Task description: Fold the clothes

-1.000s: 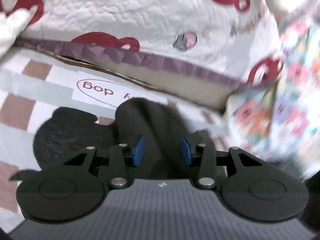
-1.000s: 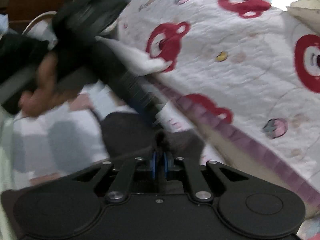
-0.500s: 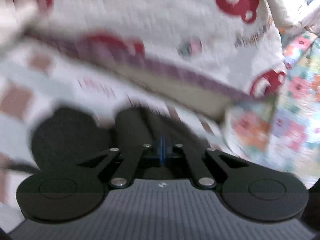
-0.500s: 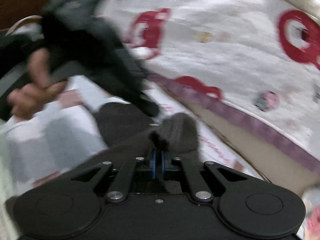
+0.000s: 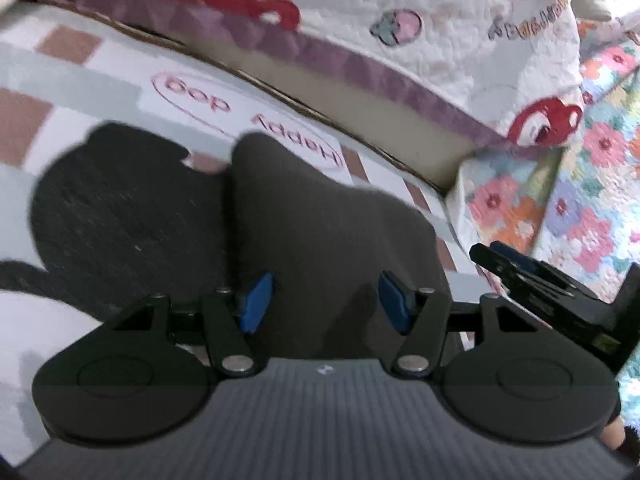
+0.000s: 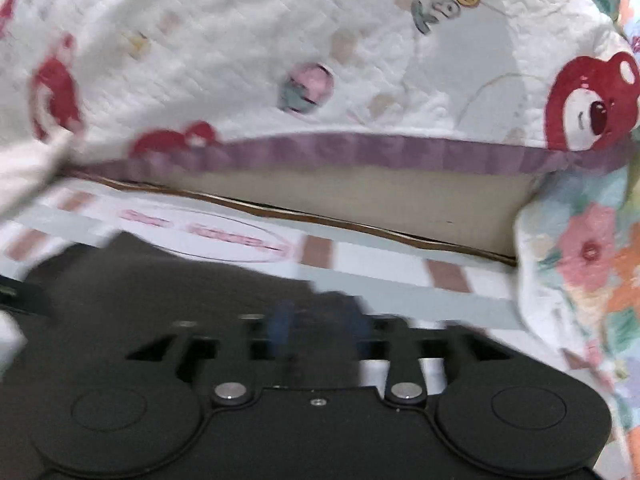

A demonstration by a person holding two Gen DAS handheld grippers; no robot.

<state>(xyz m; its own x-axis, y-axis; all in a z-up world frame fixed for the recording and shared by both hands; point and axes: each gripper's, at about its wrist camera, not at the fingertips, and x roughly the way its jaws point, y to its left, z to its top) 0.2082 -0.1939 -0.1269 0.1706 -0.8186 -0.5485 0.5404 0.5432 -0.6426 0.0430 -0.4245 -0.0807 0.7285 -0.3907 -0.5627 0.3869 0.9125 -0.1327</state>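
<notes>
1. Left hand-held gripper (image 5: 326, 300): jaws have just been opening and now stand apart. The blue pads (image 5: 256, 300) sit either side of a dark grey garment (image 5: 320, 220), not pressing it. Nothing held.
2. Right hand-held gripper (image 6: 320, 332): heavy motion blur. Jaws have just been opening; the blue pads read as separated, with a strip of the sheet visible between the fingers. No cloth seen clamped.
3. Dark grey garment lies flat on the checked sheet (image 5: 80, 80), just in front of both grippers. A rounded fold points toward the printed oval label (image 5: 248, 120).
4. A second, blacker piece (image 5: 120, 208) lies touching the garment's left edge in the left view. Can't tell whether it's a separate item.
5. Behind the sheet: a white quilt with red bear prints (image 6: 280, 40) and purple trim, overhanging a beige mattress edge (image 6: 360, 200).
6. Floral quilt (image 5: 580, 180) at right.
7. No containers visible in either view.
8. The right gripper's fingers show at the right edge of the left view, near the garment's right side.
</notes>
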